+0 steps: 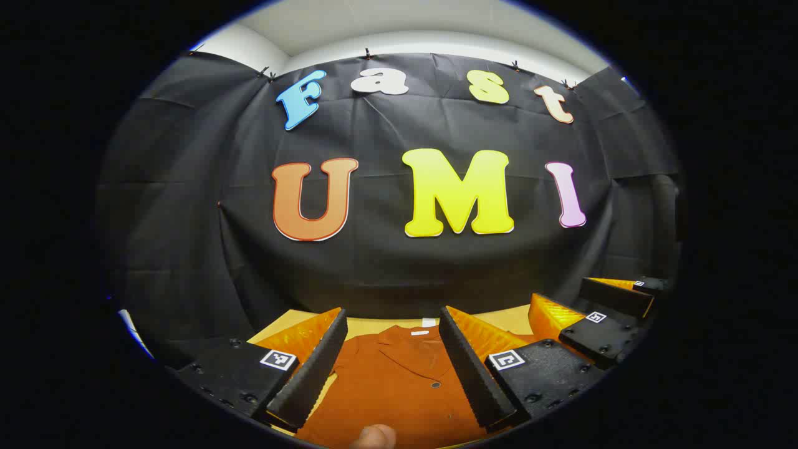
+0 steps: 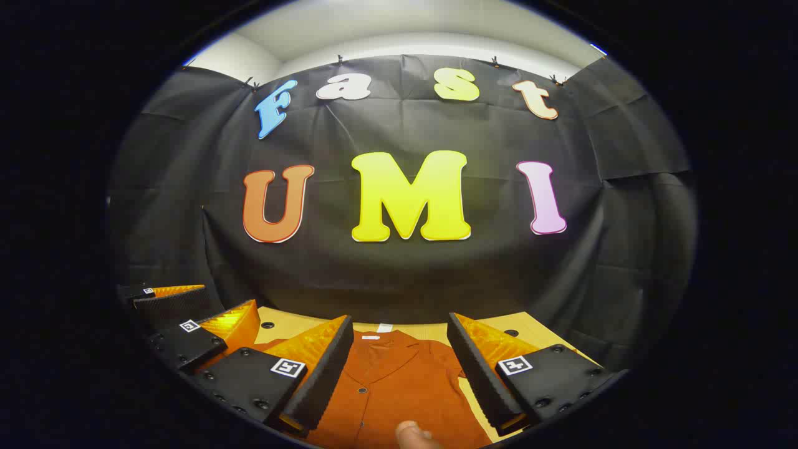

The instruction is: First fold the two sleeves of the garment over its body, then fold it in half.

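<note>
Rust-orange button-front shirt [image 1: 399,380], collar toward the black cloth wall [image 1: 386,262], lying flat on the pale wooden table [image 1: 374,325]. Left gripper [image 1: 393,362]: fingers spread wide above the shirt's collar and chest, gripping nothing; a fingertip [image 1: 374,436] shows at the bottom edge. Right gripper [image 2: 399,368]: likewise wide open and empty above the shirt.
</note>
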`<state>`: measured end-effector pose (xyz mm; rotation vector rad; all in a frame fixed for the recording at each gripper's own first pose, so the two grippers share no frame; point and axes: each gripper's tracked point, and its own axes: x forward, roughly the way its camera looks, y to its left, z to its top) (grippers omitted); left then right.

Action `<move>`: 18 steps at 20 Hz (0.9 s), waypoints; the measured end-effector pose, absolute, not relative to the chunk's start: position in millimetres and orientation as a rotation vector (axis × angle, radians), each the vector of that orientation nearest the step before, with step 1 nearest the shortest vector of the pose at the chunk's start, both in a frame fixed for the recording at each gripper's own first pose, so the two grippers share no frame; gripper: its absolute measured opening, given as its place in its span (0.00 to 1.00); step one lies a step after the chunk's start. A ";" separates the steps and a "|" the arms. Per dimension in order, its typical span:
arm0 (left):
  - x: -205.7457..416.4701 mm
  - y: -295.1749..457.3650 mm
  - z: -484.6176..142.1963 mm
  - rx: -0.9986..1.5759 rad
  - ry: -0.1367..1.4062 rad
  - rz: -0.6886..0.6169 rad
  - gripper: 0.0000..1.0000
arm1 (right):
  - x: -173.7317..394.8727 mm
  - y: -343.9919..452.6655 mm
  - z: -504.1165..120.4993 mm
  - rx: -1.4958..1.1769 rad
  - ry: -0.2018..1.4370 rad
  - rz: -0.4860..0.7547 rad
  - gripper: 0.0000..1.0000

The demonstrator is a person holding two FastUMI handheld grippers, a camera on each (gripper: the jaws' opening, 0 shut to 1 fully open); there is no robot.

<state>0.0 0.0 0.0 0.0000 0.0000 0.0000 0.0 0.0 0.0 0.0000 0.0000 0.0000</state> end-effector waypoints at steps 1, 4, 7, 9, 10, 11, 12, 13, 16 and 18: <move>-0.1 1.8 0.1 0.001 -0.003 0.002 0.96 | 0.9 2.3 -0.4 -0.001 -0.002 0.005 0.96; -1.8 4.9 -1.5 -0.004 -0.002 0.007 1.00 | -0.5 3.4 -2.1 -0.004 -0.001 0.008 0.96; -2.6 6.7 -0.4 -0.003 -0.005 0.007 0.96 | -0.3 2.3 -2.6 -0.002 -0.004 0.012 0.96; -2.2 5.5 -1.8 -0.007 -0.003 0.007 0.96 | 0.6 1.6 -2.8 -0.005 -0.007 0.011 0.96; -2.2 5.2 -1.2 -0.008 -0.003 0.006 0.96 | 1.7 1.0 -2.0 -0.008 -0.011 0.012 0.96; -1.8 5.1 -1.4 -0.010 -0.001 0.006 0.96 | 1.4 0.9 -1.8 -0.008 -0.011 0.012 0.96; -1.0 4.6 -0.9 -0.009 -0.005 0.006 0.96 | 1.3 0.5 -3.9 -0.008 -0.012 0.012 0.96; -1.7 4.1 -0.8 -0.009 -0.003 0.004 0.96 | 1.6 -0.4 -4.7 -0.008 -0.009 0.012 0.96; -2.3 2.1 -1.0 -0.005 -0.008 -0.003 0.96 | 1.5 -3.0 -8.3 -0.005 -0.001 0.008 0.96; -1.7 0.6 -2.5 -0.005 -0.006 -0.010 0.96 | 0.5 -5.7 -9.8 -0.004 0.001 0.002 0.96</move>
